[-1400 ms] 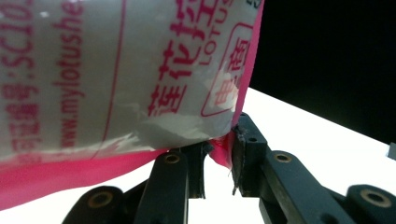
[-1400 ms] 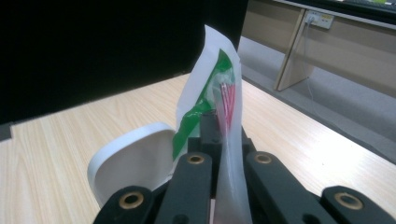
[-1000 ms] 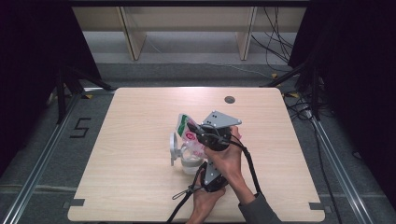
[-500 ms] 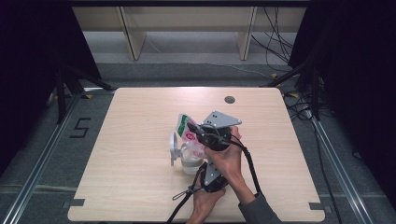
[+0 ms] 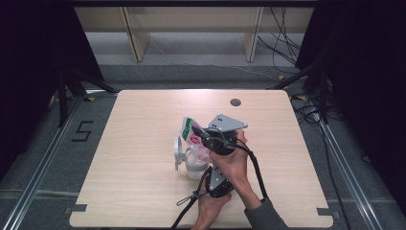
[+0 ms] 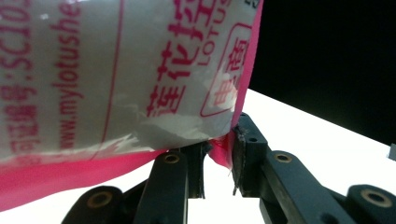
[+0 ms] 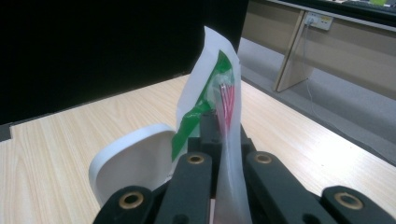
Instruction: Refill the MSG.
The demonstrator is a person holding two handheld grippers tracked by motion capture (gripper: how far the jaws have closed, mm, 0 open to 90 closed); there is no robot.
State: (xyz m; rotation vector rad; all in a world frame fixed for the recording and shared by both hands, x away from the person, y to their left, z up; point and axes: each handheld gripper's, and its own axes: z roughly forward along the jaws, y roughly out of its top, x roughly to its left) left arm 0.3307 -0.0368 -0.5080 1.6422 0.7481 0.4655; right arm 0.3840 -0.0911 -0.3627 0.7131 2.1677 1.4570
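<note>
Near the bench's point(image 5: 143, 191) front edge, middle: white round plastic container point(image 5: 184, 158) with lid flipped open, then thin white-pink-green plastic packet point(image 5: 191, 136) above it. Light, limp, slippery film, probably; best pinched at sealed edges. Left hand-held gripper point(image 6: 219, 161) nipping pink bottom corner; right hand-held gripper point(image 7: 219, 140) clamped flat on upper edge.

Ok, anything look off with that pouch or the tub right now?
Nothing spilled or torn. The printed white plastic pouch with pink and green edges is pinched between the right gripper and the left gripper, tilted above the white plastic tub, whose hinged lid stands open.
</note>
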